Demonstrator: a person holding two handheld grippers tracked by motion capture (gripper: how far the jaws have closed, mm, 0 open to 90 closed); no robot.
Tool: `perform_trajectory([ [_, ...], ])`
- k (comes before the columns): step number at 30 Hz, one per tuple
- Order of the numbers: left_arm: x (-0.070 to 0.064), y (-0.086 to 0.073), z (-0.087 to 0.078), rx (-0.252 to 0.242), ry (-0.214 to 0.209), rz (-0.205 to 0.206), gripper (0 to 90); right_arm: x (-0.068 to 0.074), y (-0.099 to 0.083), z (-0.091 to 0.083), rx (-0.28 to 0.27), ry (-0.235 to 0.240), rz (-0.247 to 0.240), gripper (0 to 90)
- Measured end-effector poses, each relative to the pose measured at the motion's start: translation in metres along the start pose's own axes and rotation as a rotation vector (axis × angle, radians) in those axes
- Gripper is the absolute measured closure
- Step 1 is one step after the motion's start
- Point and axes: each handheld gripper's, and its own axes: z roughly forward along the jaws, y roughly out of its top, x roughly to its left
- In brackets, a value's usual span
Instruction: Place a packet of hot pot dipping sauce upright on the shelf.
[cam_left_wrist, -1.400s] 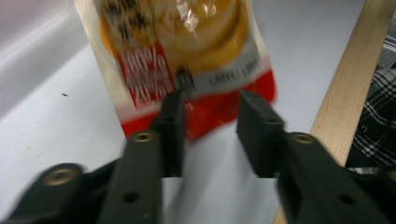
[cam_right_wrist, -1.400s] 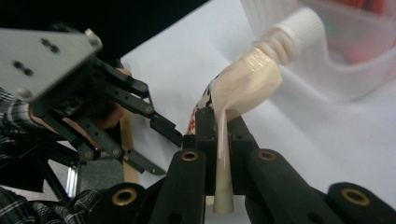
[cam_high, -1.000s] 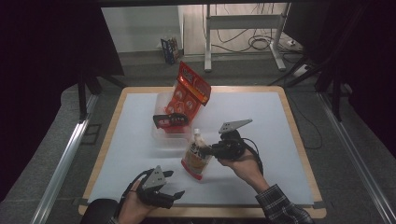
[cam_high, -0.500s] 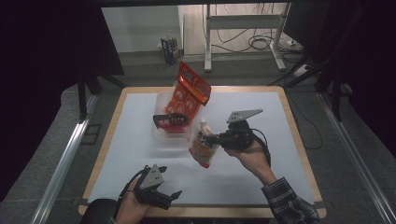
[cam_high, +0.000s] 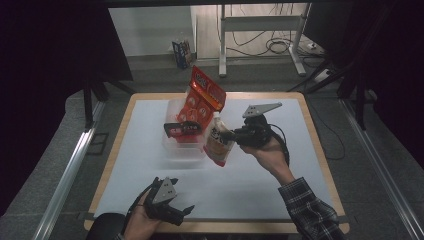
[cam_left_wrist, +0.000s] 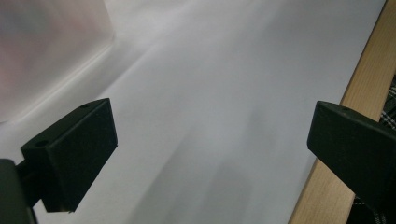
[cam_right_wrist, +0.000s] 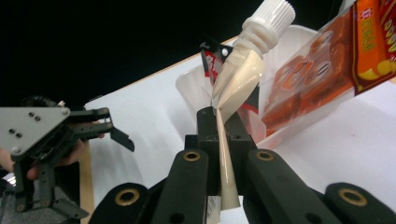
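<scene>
Right claw (cam_high: 231, 135) pinches the soft, floppy spout pouch (cam_high: 218, 142) by its edge (firmer near the cap), left claw (cam_high: 186, 212) gaping idle.

Cream pouch (cam_high: 218, 145) — red packet (cam_high: 202, 97)

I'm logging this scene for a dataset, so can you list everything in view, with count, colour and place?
Spouted pouch: one, cream with white cap, held above the table beside the bin.
Clear bin: one, transparent, middle of the table.
Snack bag: one, red-orange, standing in the bin.
Dark packet: one, black and red, in the bin.
Table: one, white top with wooden edge.
Right gripper: one, black, fingers shut on the pouch's edge.
Left gripper: one, black, fingers open, at the near edge.
</scene>
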Motion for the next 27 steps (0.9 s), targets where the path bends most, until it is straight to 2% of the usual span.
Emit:
perform_trajectory([
  [14, 0.000, -0.001, 0.000, 0.009, 0.007, 0.006, 1.4, -0.005, 0.020, 0.022, 0.012, -0.001, -0.055, 87.5],
  [27, -0.001, -0.001, 0.000, 0.021, 0.012, 0.009, 1.4, -0.006, 0.036, 0.058, 0.020, 0.010, -0.097, 87.7],
])
